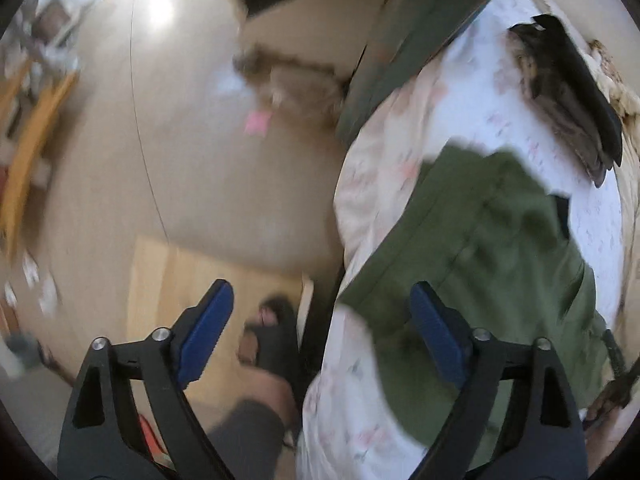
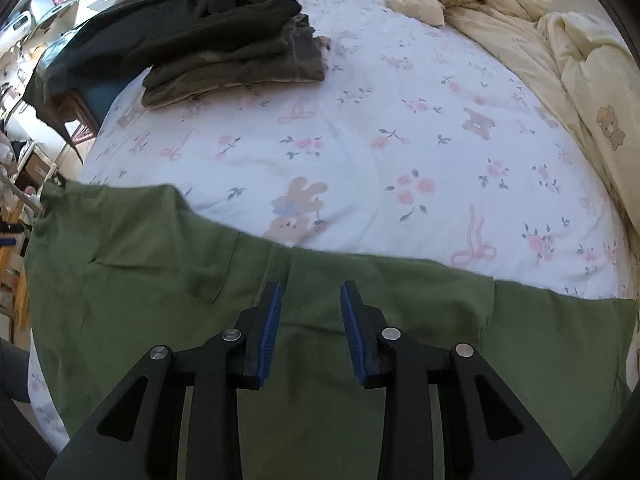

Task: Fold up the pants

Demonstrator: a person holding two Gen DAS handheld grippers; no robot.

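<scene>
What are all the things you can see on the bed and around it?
pants: one, green, spread flat along the near edge of the bed
bedsheet: one, white with pink flowers and bears, covering the bed
folded clothes: one pile, dark olive and black, far left corner of the bed
quilt: one, cream, bunched along the far right side
floor: beige, left of the bed
sandalled foot: one, black sandal, on the floor by the bed
left hand-held gripper: one, black with blue pads, open, over the bed edge
right hand-held gripper: one, black with blue pads, open, above the pants
</scene>
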